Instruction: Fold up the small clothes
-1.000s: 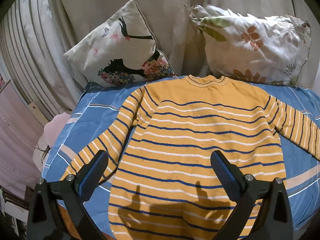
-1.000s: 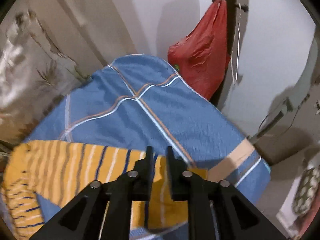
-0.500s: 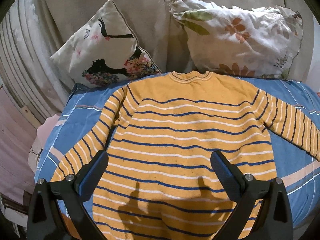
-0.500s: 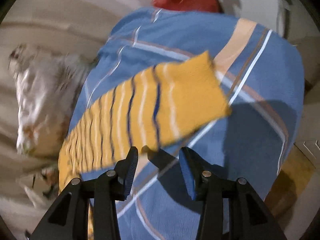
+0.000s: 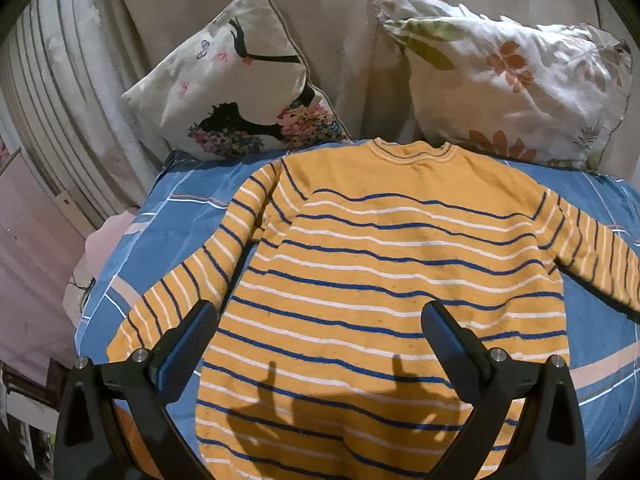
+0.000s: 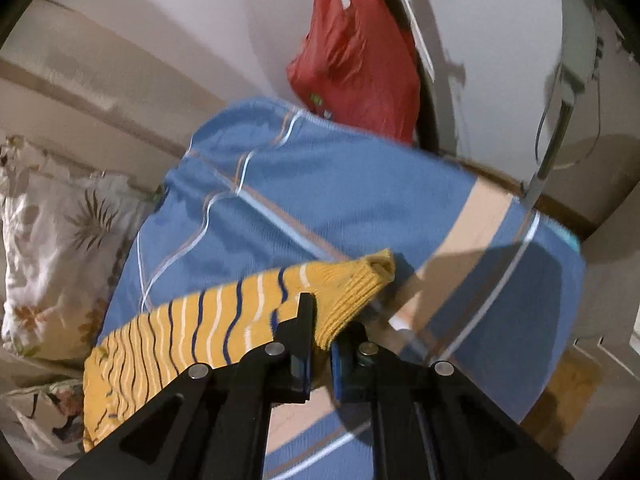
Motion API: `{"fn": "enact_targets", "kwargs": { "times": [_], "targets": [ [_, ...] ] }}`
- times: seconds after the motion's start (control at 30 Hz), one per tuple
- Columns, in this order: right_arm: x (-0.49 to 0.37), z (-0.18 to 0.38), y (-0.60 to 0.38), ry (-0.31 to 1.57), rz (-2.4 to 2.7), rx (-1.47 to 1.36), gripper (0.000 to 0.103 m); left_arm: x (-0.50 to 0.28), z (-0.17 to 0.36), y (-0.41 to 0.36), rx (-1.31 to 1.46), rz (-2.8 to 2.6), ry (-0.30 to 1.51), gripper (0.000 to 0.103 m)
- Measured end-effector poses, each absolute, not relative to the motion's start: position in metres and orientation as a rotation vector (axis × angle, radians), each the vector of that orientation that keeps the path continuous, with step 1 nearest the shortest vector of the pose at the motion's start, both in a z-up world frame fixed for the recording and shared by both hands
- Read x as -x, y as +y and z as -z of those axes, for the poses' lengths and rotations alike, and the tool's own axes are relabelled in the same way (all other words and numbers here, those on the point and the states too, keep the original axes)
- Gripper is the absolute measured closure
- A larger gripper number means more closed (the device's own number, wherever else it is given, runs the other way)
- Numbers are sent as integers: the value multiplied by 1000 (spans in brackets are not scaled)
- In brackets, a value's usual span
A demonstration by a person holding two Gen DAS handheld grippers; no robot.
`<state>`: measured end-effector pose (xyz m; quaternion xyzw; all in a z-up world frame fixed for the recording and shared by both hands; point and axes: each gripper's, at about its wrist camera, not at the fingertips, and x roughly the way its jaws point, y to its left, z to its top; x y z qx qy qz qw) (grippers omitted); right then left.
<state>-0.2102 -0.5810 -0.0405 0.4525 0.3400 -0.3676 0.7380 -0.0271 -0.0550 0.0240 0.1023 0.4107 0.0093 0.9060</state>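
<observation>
A striped sweater (image 5: 384, 280) is spread flat for folding; its sleeve cuff (image 6: 352, 292) has just been clamped by the right gripper (image 6: 320, 344), while the left gripper (image 5: 320, 344) is held open above.

A bed under a blue striped sheet (image 5: 192, 188) carries two floral pillows (image 5: 248, 80) at its head edge against a beige curtain (image 5: 352, 32), while a red bag (image 6: 356, 56) hangs by the white wall (image 6: 208, 12).
</observation>
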Motion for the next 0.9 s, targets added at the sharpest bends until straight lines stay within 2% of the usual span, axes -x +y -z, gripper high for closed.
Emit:
{"fn": "enact_targets", "kwargs": {
  "times": [0.5,0.9],
  "targets": [
    [120,2,-525,842,607,-678,95,26,-9,-53,-207,-15,881,1],
    [-35,-30,-337,903,51,-490,95,14,-10,10,-119,-83,878,1]
  ]
}}
